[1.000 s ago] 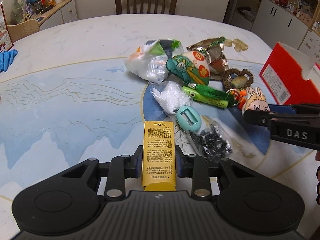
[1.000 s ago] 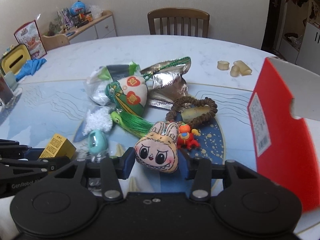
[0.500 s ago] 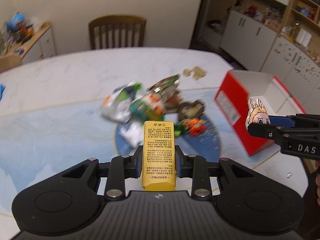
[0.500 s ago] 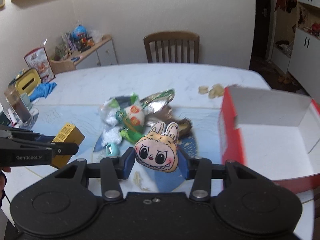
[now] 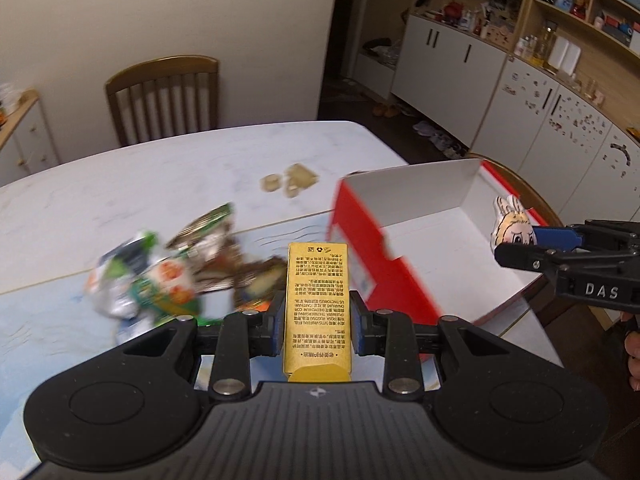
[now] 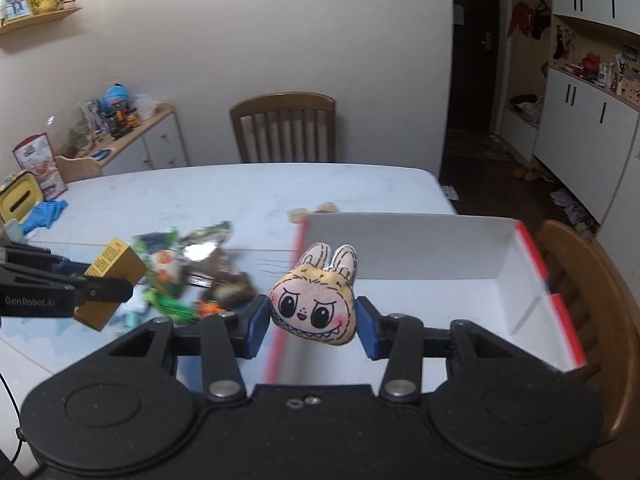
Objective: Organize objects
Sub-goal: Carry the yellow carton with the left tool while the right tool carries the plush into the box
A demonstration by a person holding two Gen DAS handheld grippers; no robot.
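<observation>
Left gripper (image 5: 318, 330) pinches yellow box (image 5: 318, 300), right gripper (image 6: 312, 326) plush head (image 6: 314, 300); pile (image 5: 168, 268) blurred.

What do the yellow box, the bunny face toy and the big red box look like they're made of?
Yellow box: likely glossy printed card, with sharp folded edges and fine print. Bunny face toy: soft stuffed fabric, puffy, with a stitched outline and a printed face. Red box: probably matte cardboard, with thin flat walls, red outside and plain white inside.

White table (image 6: 224, 196), red box (image 5: 372, 264), cluttered pile (image 5: 160, 280)
</observation>
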